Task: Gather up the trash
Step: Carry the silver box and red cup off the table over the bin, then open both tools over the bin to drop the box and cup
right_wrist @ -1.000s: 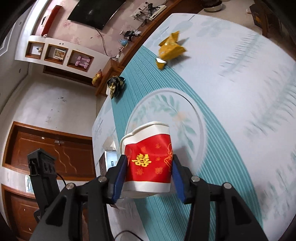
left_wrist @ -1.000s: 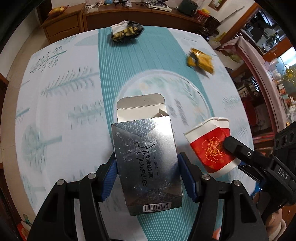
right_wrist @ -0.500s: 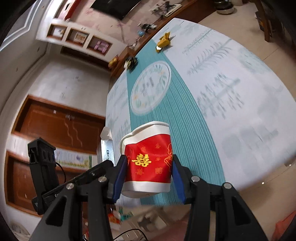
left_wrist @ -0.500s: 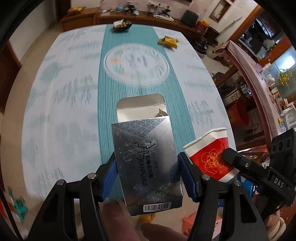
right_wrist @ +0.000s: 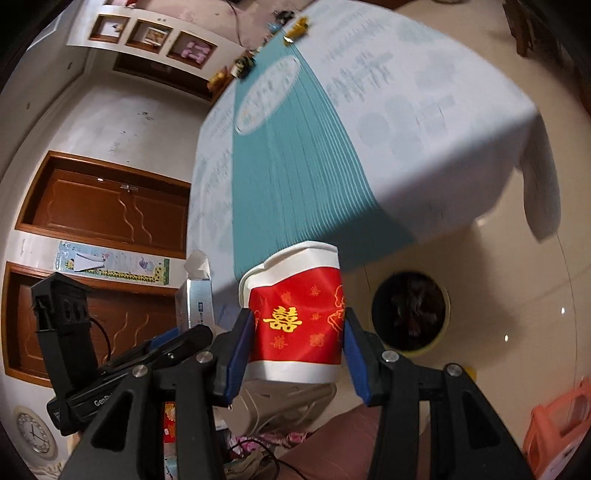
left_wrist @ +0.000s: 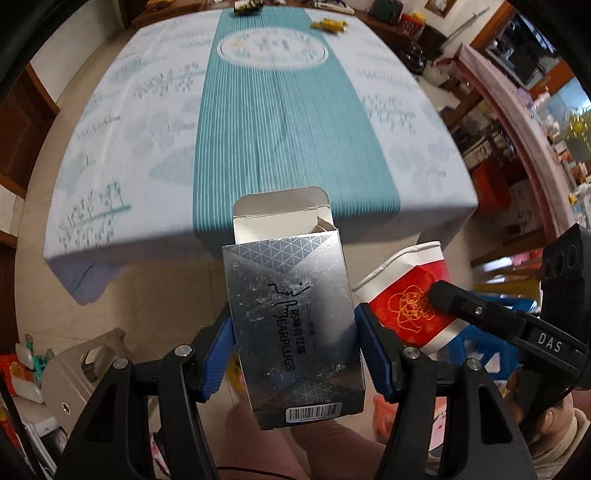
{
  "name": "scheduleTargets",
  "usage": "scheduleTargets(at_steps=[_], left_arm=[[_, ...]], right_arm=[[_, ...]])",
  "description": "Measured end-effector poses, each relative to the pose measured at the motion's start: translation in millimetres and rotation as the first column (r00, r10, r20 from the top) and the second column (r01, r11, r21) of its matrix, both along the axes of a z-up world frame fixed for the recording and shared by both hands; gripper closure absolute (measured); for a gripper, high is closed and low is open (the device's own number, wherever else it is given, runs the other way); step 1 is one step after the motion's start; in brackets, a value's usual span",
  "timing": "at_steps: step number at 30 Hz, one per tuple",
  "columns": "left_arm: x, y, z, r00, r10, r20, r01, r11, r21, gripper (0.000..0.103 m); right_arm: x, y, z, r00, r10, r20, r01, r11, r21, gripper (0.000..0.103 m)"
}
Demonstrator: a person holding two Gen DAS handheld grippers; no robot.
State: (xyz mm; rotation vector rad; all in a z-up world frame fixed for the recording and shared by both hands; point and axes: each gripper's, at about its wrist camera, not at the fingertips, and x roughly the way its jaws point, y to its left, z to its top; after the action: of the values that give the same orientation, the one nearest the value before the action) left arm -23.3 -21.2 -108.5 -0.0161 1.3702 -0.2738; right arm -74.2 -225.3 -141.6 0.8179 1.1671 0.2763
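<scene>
**Trash in both grippers, bin below the right one**

Box (left_wrist: 291, 328) and cup (right_wrist: 297, 314) are both off the table (left_wrist: 110, 129), each carried past its near edge. The left gripper (left_wrist: 293, 350) is clamped on the silver box across its two narrow sides, the top flap standing open. The right gripper (right_wrist: 297, 343) is clamped on the red-and-white cup, whose rim is dented out of round.

The step in hand looks like the carry to the bin (right_wrist: 410, 314), which stands on the floor just right of the cup in the right wrist view. To do it well, each load should be brought squarely over the dark opening before the jaws part; the cup is nearer and would likely go first. The box is wide for that opening, so lowering it end-on would help it drop in rather than catch on the rim.

Pose: the left gripper points steeply down at the floor, with the person's leg below it; the right one slants down less sharply. They sit side by side, the right to the left one's right.

Two wrappers (left_wrist: 328, 25) remain at the table's far end.
</scene>
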Motion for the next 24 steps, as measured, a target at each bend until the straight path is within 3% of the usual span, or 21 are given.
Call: scheduleTargets(at_steps=[6, 9, 15, 20, 23, 24], left_arm=[[-18, -1, -59, 0.998, -0.048, -0.051, 0.05, 0.998, 0.036, 0.041], [-18, -1, -105, 0.995, -0.063, -0.083, 0.066, 0.997, 0.04, 0.041], [-6, 0, -200, 0.991, -0.08, -0.106, 0.084, 0.996, 0.042, 0.041], [10, 3, -255, 0.992, -0.067, -0.111, 0.075, 0.995, 0.072, 0.039], [14, 7, -278, 0.992, -0.065, -0.104, 0.075, 0.993, 0.092, 0.021], [15, 8, -284, 0.993, -0.068, -0.099, 0.077, 0.992, 0.097, 0.018]], right_arm=[[-19, 15, -51, 0.995, -0.023, -0.092, 0.022, 1.0, -0.011, 0.056], [-22, 21, -94, 0.985, -0.052, -0.163, 0.049, 0.999, -0.022, 0.056], [-7, 29, -177, 0.97, -0.102, -0.222, 0.085, 0.993, -0.085, 0.055], [8, 35, -245, 0.955, -0.124, -0.268, 0.09, 0.987, -0.137, 0.054], [19, 43, -282, 0.948, -0.112, -0.299, 0.072, 0.987, -0.142, 0.049], [22, 45, -292, 0.948, -0.108, -0.3, 0.064, 0.986, -0.154, 0.042]])
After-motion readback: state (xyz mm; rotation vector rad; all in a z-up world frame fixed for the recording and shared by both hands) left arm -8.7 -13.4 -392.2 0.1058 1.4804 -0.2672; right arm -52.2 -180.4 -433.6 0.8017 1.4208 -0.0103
